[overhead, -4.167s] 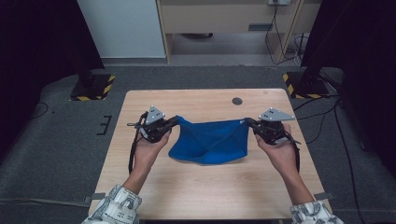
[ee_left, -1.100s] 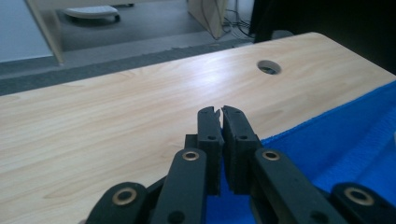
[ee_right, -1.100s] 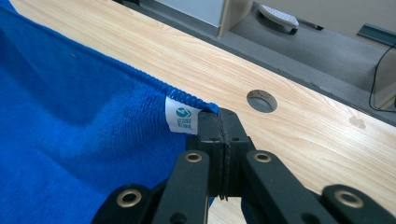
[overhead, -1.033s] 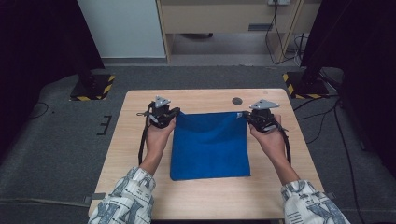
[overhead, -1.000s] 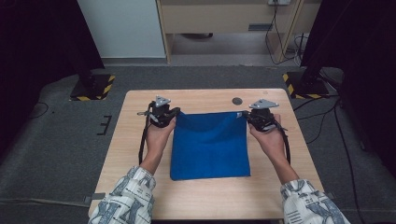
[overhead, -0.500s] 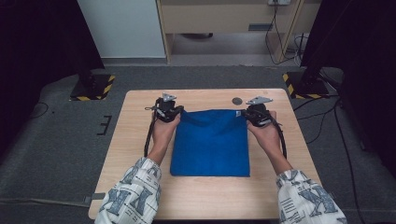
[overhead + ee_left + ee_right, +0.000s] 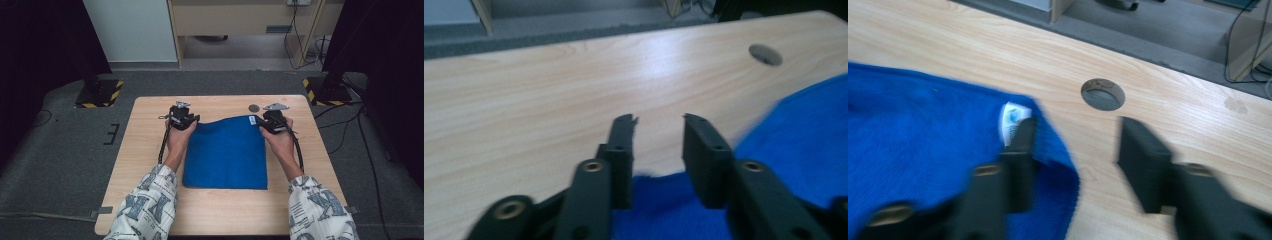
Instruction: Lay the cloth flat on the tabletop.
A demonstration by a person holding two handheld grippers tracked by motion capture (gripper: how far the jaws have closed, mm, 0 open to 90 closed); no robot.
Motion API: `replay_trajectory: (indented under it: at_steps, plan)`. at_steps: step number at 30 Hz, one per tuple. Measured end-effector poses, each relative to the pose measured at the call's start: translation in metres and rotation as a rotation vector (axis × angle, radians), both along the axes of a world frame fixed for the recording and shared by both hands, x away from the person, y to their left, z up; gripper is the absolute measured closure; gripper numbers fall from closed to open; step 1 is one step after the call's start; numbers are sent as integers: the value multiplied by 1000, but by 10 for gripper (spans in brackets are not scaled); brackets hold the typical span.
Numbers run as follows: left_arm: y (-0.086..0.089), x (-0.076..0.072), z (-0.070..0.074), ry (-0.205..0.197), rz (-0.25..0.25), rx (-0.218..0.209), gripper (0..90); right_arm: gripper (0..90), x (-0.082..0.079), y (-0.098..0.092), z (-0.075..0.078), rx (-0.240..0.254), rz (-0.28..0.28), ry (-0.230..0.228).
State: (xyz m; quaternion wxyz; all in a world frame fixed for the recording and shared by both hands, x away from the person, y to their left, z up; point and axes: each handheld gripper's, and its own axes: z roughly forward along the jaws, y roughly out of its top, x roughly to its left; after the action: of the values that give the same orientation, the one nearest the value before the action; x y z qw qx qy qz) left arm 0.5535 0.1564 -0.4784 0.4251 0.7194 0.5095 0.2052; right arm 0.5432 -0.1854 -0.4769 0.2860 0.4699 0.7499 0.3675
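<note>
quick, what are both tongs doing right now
Left tongs: just opened, off the blue cloth.
Right tongs: just opened, cloth corner released, nothing gripped.

Wooden table (image 7: 150,145), round hole (image 7: 254,108) near its far edge, grey carpet (image 7: 60,150)

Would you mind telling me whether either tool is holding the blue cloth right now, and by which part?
Nothing is held. Both tools, left and right, have just been opening at the blue cloth's far corners, with no cloth pinched.
</note>
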Motion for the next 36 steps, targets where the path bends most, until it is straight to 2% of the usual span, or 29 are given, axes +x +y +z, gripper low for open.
replay_trajectory:
  at_steps: [1, 2, 5, 9, 13, 14, 17, 21, 23, 27, 30, 32, 34, 36]
  plan:
    - [0, -1, 2, -18, -7, 3, 582, 397, 1, 1, -1, -12, -11, -4]
    - [-1, -3, 6, -37, -17, 13, 564, 372, 1, 2, -2, -26, -14, -5]
    - [-1, -7, 14, -62, -39, 28, 533, 321, -3, 2, -3, -38, 0, -21]
    - [0, -19, 25, -79, -53, 56, 506, 259, -12, -1, -3, -28, 4, 2]
    - [4, -35, 34, -98, -65, 81, 470, 229, -26, -6, -1, -14, 11, 10]
    - [6, -40, 36, -106, -67, 77, 464, 221, -29, -7, 0, -5, 17, 26]
    - [12, -51, 39, -116, -79, 57, 451, 232, -42, -8, 2, -6, 33, 17]
    - [17, -57, 39, -113, -108, 61, 444, 271, -53, -9, 3, -14, 60, 14]
    - [19, -59, 38, -121, -105, 88, 443, 290, -56, -10, 2, -13, 64, 15]
    - [23, -58, 36, -115, -90, 91, 444, 281, -53, -12, 2, -2, 63, 24]
    - [24, -59, 37, -112, -80, 98, 446, 264, -45, -11, 4, -14, 55, 26]
    - [24, -59, 38, -114, -84, 99, 449, 250, -36, -11, 4, 8, 50, 31]
    - [24, -60, 39, -108, -81, 101, 447, 250, -24, -10, 5, 9, 40, 35]
    - [25, -61, 39, -96, -83, 90, 446, 233, -10, -10, 3, 26, 26, 58]
